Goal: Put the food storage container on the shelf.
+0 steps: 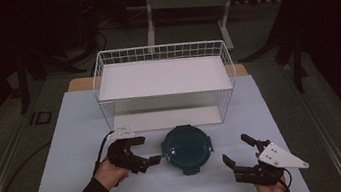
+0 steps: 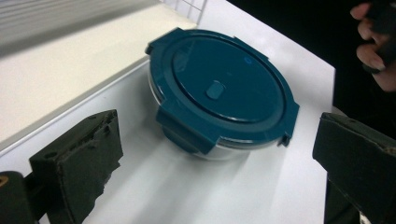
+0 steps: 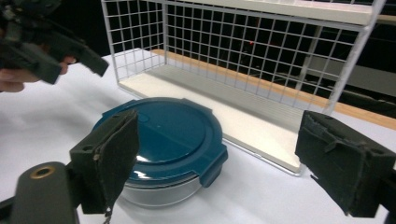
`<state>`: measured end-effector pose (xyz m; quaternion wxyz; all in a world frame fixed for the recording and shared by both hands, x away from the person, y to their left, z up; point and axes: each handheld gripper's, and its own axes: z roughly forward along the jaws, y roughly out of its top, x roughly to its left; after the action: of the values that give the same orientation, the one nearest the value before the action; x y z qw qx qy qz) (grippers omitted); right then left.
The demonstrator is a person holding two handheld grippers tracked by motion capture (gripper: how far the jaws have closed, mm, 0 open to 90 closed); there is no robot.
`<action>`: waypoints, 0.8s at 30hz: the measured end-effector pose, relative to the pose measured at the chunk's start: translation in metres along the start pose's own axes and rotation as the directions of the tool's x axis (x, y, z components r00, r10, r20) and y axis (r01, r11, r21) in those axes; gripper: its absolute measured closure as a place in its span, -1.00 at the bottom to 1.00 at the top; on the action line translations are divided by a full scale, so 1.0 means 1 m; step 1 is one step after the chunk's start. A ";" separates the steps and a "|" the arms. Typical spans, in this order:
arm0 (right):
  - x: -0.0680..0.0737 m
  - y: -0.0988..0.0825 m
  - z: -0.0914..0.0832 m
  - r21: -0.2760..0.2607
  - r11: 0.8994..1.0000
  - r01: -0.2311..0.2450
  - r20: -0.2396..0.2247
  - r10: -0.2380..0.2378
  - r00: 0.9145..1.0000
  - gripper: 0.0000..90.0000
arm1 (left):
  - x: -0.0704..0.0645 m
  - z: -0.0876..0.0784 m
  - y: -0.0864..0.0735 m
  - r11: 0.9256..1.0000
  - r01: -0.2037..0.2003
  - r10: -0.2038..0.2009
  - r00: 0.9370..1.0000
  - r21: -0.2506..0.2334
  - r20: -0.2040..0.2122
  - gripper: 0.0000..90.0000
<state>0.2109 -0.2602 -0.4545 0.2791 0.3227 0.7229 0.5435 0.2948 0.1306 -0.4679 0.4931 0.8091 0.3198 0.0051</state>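
Left gripper [image 1: 152, 150]: just left of the container, jaws spread wide with nothing between them; tips point at the container's left edge, apart from it. In the left gripper view the pads [image 2: 84, 163] stand far apart and the container sits ahead, between and beyond them.
Left hand [image 1: 110, 174]: dark sleeve, entering from the bottom edge, left of the container.
Container [image 1: 186, 148]: round, clear body, dark teal lid [image 2: 219, 79] with clip tabs folded down around the rim; lid on. Rests on the white table sheet [image 1: 66, 156], just in front of the rack's lower shelf.
Wire rack [image 1: 160, 53]: white, two levels, directly behind the container; lower shelf [image 3: 224, 112] edge close to the container's far side, apart from it.
Right gripper [image 1: 239, 151]: right of the container and nearer the person, well apart from it; jaws released, wide, holding nothing. In the right gripper view the container lies ahead, partly behind the left-hand pad [image 3: 109, 154].
Right hand [image 1: 272, 190]: at the bottom edge, right of the container.
Grey plate [image 1: 280, 157]: three-cornered, on top of the right gripper.
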 end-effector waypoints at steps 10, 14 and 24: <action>0.005 0.006 0.009 0.009 1.000 -0.005 -0.025 0.005 1.000 -0.76 | 0.012 0.014 0.010 0.991 0.136 -0.136 0.991 -0.015 -0.018 -0.94; 0.008 0.011 0.009 0.003 1.000 -0.006 -0.008 0.006 1.000 -0.73 | 0.020 0.023 0.007 0.980 0.198 -0.198 0.980 0.000 -0.029 -0.91; 0.011 0.018 0.008 0.032 0.997 -0.065 -0.096 0.067 0.993 -0.69 | 0.029 0.046 0.005 0.914 0.386 -0.390 0.921 0.123 0.002 -0.86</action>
<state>0.2131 -0.2434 -0.4395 0.2210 0.3238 0.7322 0.5569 0.3353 0.1075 -0.4970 0.4389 0.7578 0.4670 -0.1228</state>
